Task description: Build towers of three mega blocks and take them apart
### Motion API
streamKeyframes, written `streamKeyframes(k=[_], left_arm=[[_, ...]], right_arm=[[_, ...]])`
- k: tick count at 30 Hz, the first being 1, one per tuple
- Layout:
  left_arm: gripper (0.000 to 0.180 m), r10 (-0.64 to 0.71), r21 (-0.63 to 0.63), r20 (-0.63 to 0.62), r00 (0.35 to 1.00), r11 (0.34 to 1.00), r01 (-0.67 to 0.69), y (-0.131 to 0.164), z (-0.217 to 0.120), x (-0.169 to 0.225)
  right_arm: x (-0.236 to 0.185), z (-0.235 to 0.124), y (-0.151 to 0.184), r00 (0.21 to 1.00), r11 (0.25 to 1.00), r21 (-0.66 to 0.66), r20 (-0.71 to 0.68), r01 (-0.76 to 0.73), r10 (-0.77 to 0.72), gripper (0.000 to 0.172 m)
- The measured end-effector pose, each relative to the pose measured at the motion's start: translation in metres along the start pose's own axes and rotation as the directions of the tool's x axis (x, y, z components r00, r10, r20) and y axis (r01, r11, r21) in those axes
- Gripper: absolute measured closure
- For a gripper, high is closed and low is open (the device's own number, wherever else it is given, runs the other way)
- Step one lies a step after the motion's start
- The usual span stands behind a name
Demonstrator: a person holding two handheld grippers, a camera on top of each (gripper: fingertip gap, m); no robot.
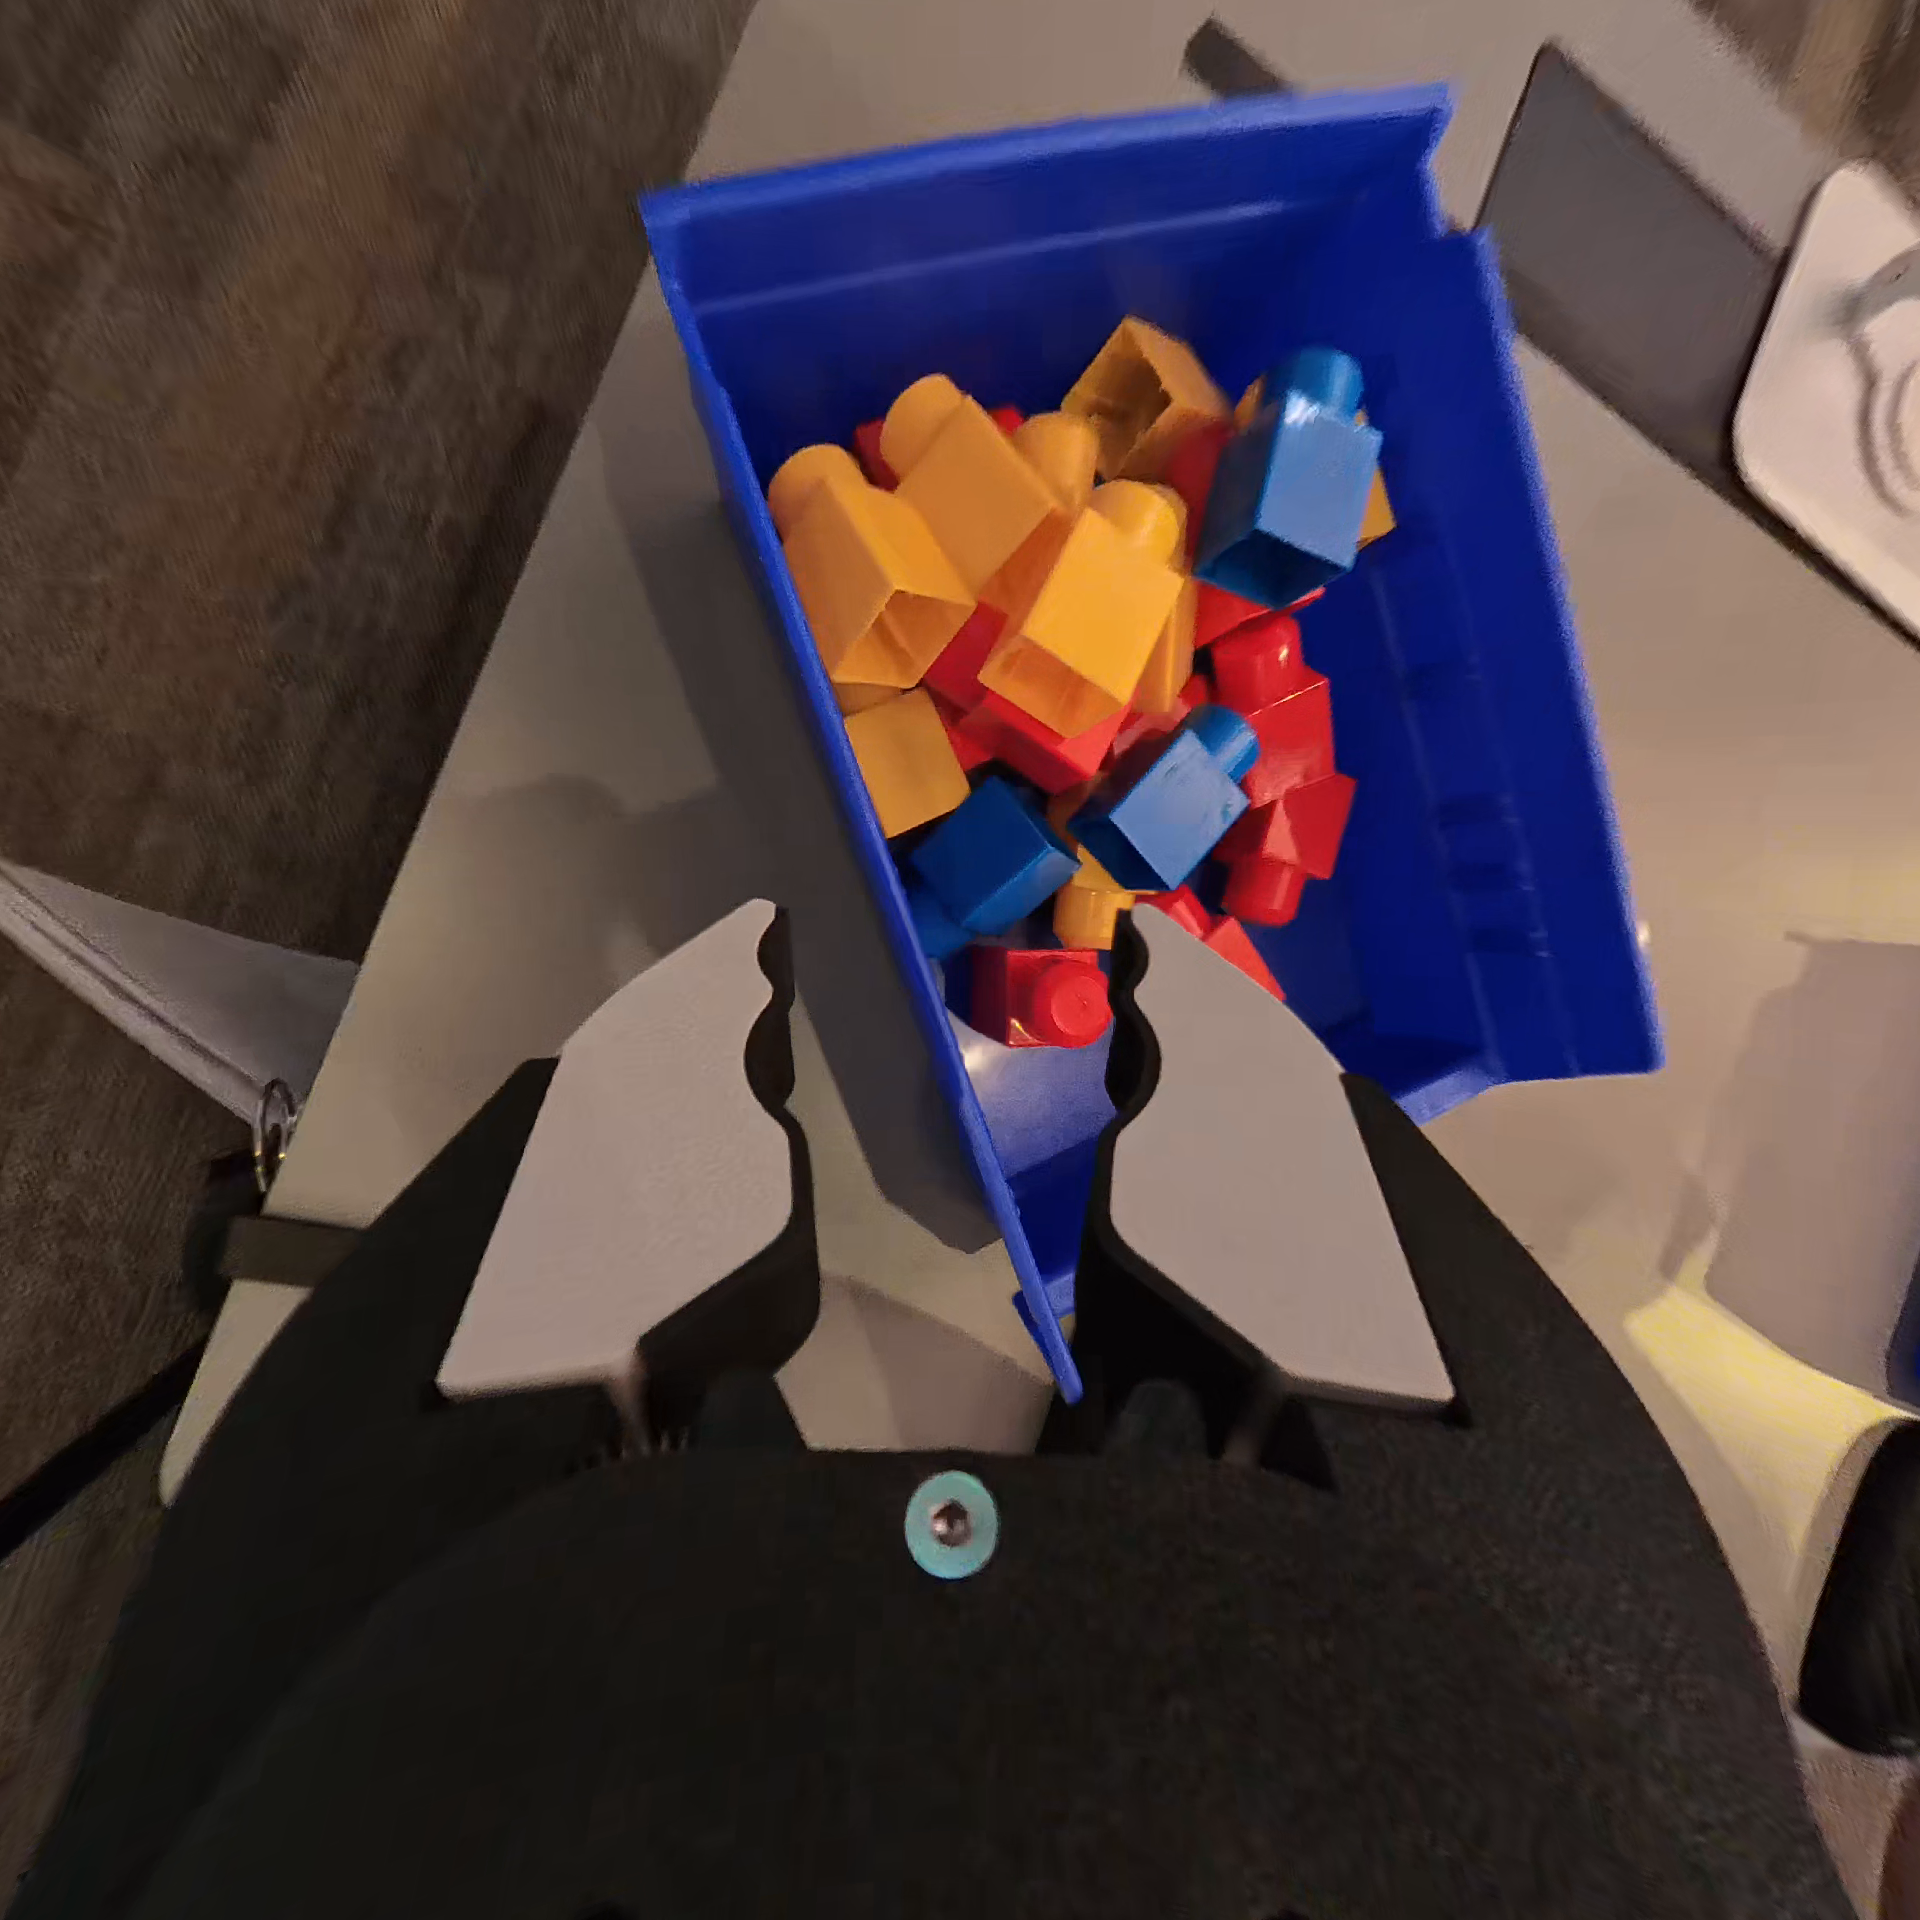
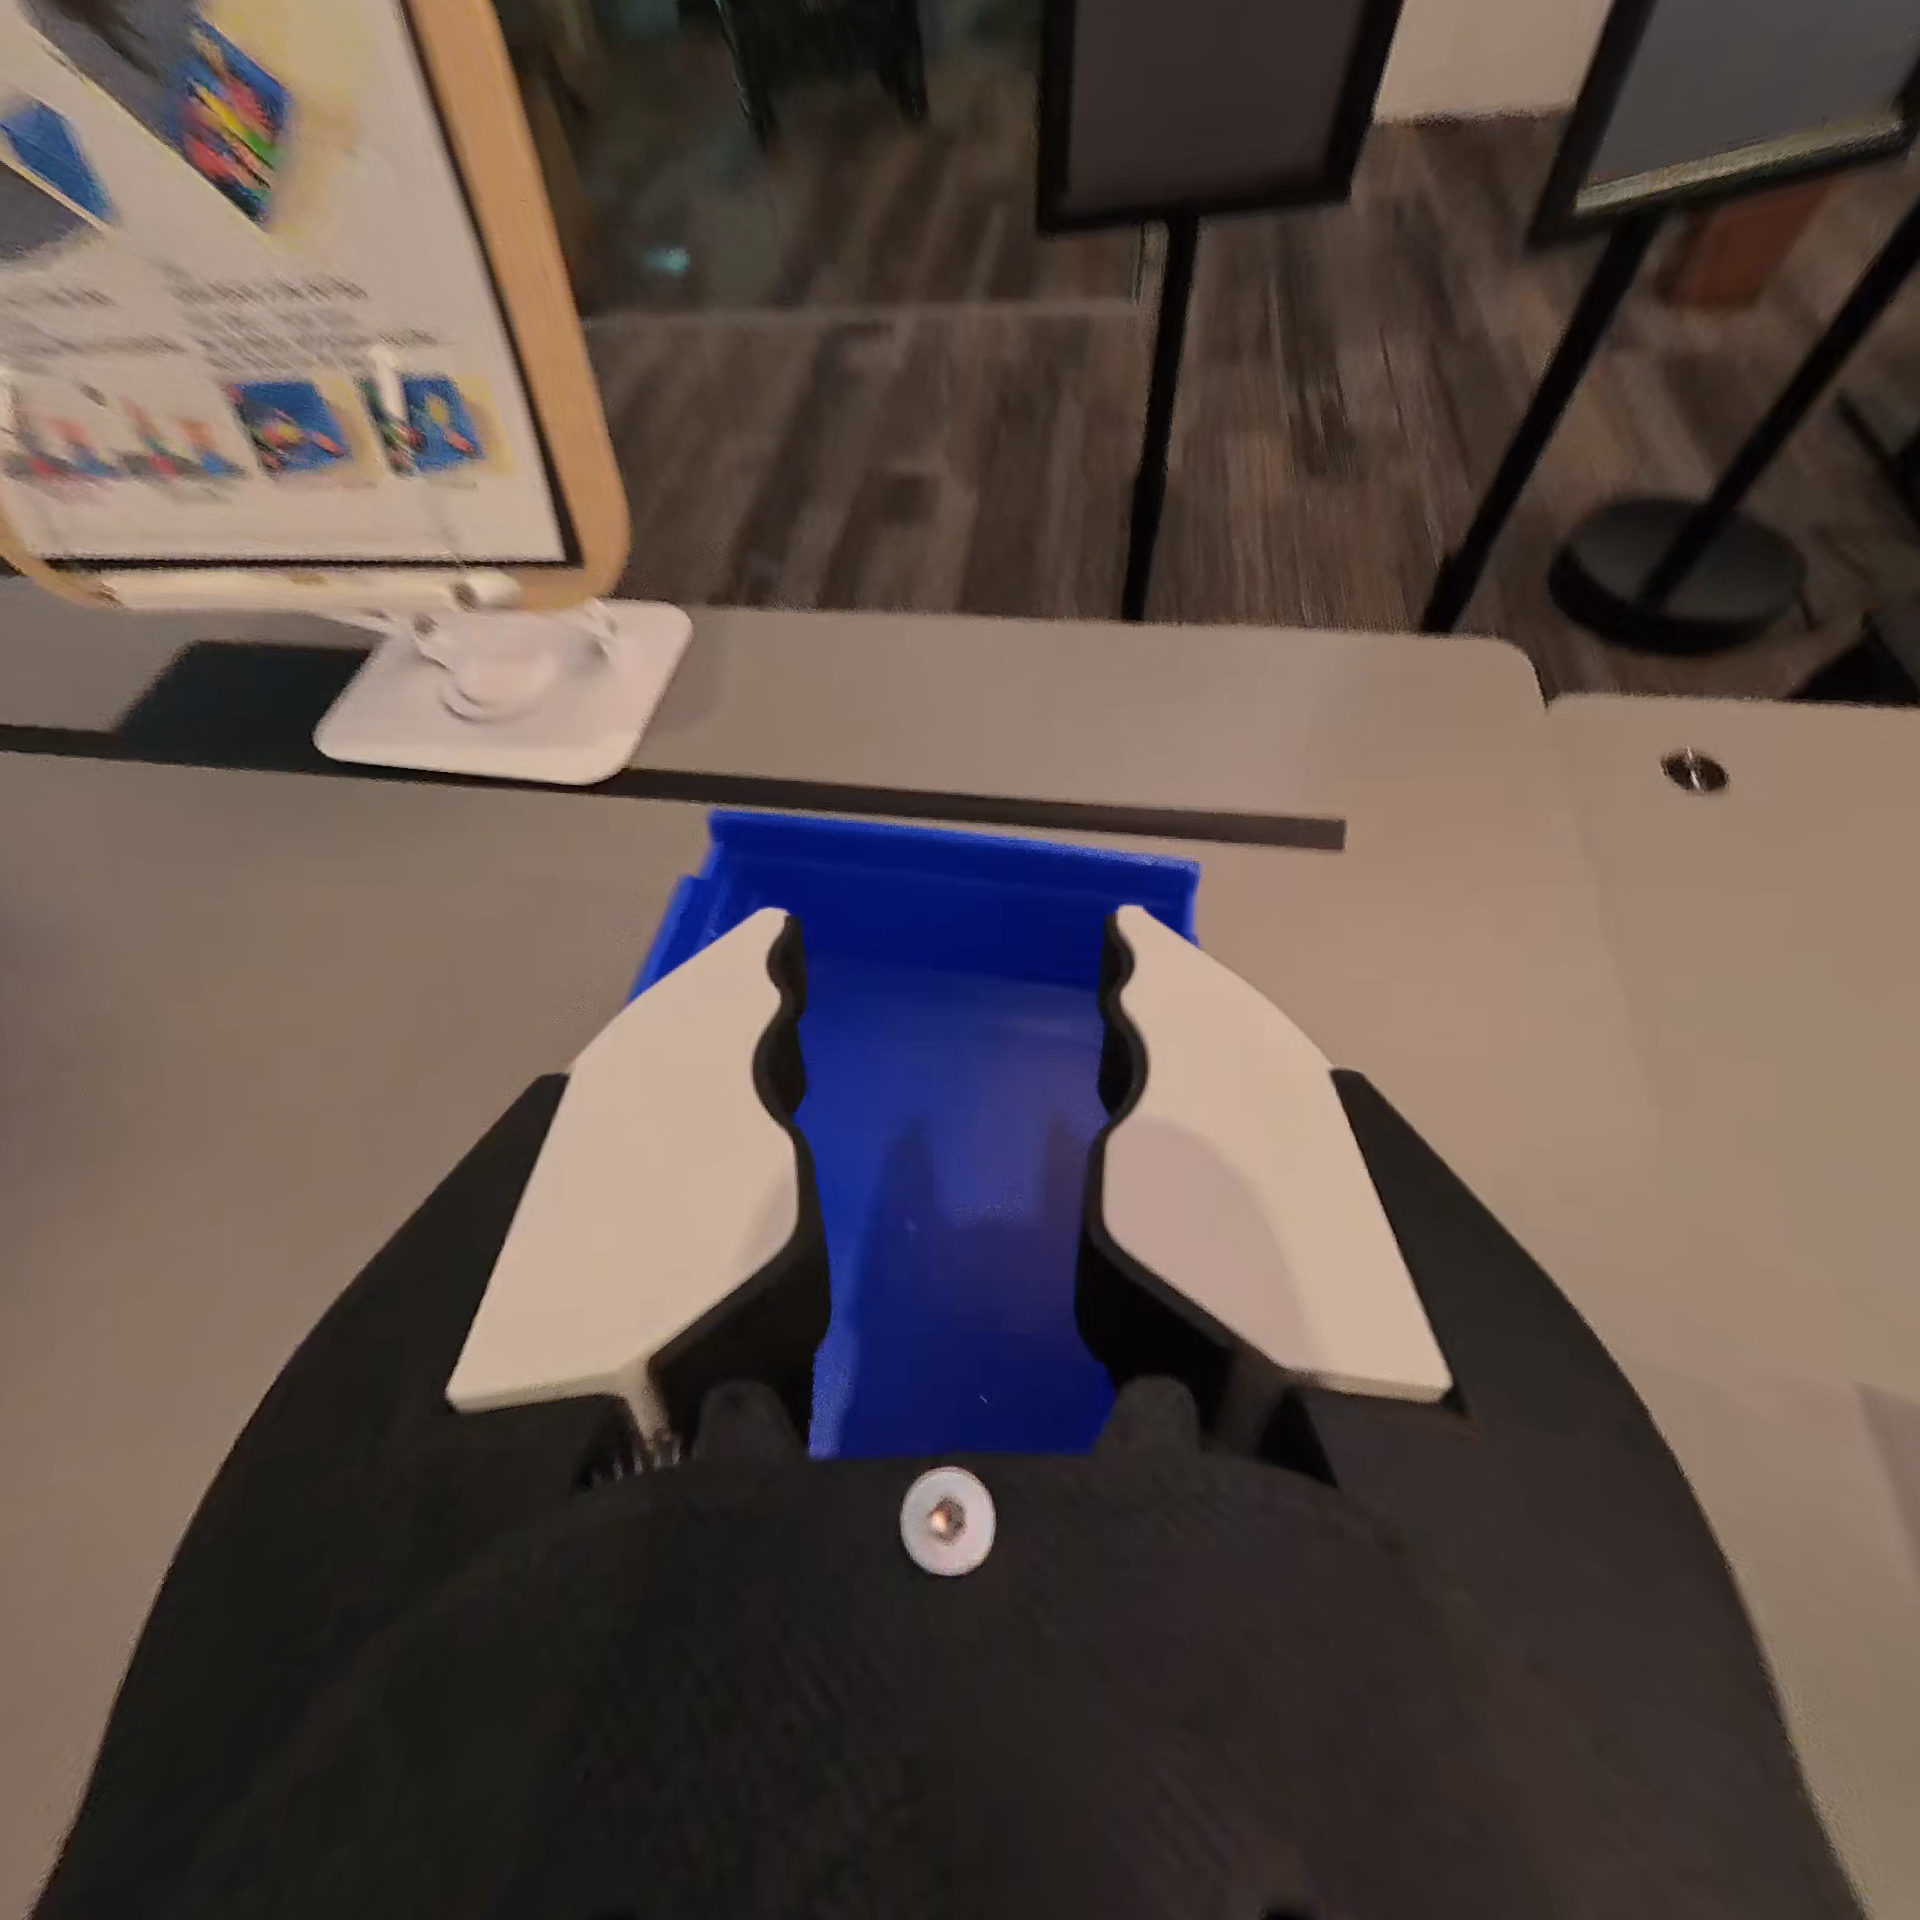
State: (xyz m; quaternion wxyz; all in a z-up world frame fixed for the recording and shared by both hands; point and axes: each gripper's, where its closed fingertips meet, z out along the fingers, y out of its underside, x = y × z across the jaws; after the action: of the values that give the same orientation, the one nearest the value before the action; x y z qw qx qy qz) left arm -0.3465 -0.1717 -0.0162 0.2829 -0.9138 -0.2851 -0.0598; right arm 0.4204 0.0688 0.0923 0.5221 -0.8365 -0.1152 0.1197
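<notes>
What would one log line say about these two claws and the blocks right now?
left claw: open, empty, over bin wall | right claw: open, empty | blocks: loose in blue bin | tower: none visible

No legible text, brand, number or sign is found in either view. A framed instruction sheet on a white stand, at the far left of the worktop, carries printed lines and small photographs, all too blurred to read. Faint raised marks on the blue bin's inner wall are indecipherable.
</notes>
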Motion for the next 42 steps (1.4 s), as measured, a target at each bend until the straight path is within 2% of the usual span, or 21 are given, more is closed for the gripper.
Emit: streamKeyframes(k=[4, 8, 10, 14, 16, 20, 24, 28, 29, 33, 35, 38, 40, 42], left_arm=[[0.119, 0.045, -0.224, 0.077, 0.996, 0.974, -0.027, 0.02, 0.043, -0.013], [0.143, 0.072, -0.379, 0.079, 0.994, 0.925, -0.037, 0.04, 0.07, -0.019], [0.164, 0.08, -0.415, 0.083, 0.993, 0.909, -0.038, 0.043, 0.079, -0.02], [0.166, 0.212, -0.439, 0.145, 0.966, 0.889, -0.129, 0.036, 0.084, -0.022], [0.167, 0.291, -0.411, 0.158, 0.944, 0.888, -0.205, 0.023, 0.094, -0.018], [0.17, 0.417, -0.383, 0.05, 0.907, 0.847, -0.369, 0.009, 0.111, 0.017], [0.171, 0.542, -0.339, -0.033, 0.839, 0.784, -0.52, 0.003, 0.124, 0.051], [0.164, 0.68, -0.275, -0.002, 0.733, 0.704, -0.654, -0.012, 0.138, 0.064], [0.164, 0.67, -0.277, 0.005, 0.742, 0.714, -0.643, -0.013, 0.139, 0.065], [0.172, 0.529, -0.294, -0.032, 0.848, 0.806, -0.514, -0.007, 0.137, 0.068], [0.173, 0.52, -0.28, -0.048, 0.853, 0.812, -0.511, -0.007, 0.135, 0.069], [0.159, 0.52, -0.218, -0.01, 0.854, 0.832, -0.509, -0.018, 0.117, 0.066], [0.164, 0.501, -0.109, 0.009, 0.866, 0.861, -0.497, -0.033, 0.09, 0.072], [0.159, 0.523, 0.098, 0.011, 0.852, 0.848, -0.521, -0.055, 0.054, 0.092]], right_arm=[[-0.036, -0.005, -0.008, 0.996, 0.995, 0.087, 0.067, 0.052, -0.058, 0.118], [-0.057, 0.001, -0.007, 0.985, 0.988, 0.075, 0.095, 0.135, -0.142, 0.119], [-0.064, 0.003, -0.009, 0.981, 0.983, 0.093, 0.095, 0.161, -0.17, 0.12], [-0.077, 0.016, 0.0, 0.97, 0.98, 0.044, 0.143, 0.195, -0.199, 0.12], [-0.082, 0.021, 0.001, 0.966, 0.977, 0.037, 0.147, 0.211, -0.214, 0.12], [-0.098, 0.028, 0.005, 0.954, 0.973, 0.024, 0.191, 0.23, -0.23, 0.121], [-0.113, 0.041, 0.015, 0.94, 0.963, -0.016, 0.22, 0.269, -0.26, 0.121], [-0.13, 0.057, 0.028, 0.917, 0.944, -0.061, 0.263, 0.326, -0.3, 0.121], [-0.133, 0.061, 0.032, 0.913, 0.937, -0.08, 0.265, 0.34, -0.309, 0.122], [-0.139, 0.073, 0.046, 0.895, 0.905, -0.135, 0.26, 0.404, -0.361, 0.121], [-0.141, 0.077, 0.046, 0.894, 0.902, -0.134, 0.252, 0.411, -0.37, 0.121], [-0.146, 0.079, 0.04, 0.894, 0.911, -0.089, 0.255, 0.402, -0.369, 0.121], [-0.148, 0.078, 0.032, 0.893, 0.916, -0.04, 0.24, 0.4, -0.38, 0.118], [-0.154, 0.076, 0.02, 0.893, 0.923, 0.043, 0.24, 0.381, -0.38, 0.115]])
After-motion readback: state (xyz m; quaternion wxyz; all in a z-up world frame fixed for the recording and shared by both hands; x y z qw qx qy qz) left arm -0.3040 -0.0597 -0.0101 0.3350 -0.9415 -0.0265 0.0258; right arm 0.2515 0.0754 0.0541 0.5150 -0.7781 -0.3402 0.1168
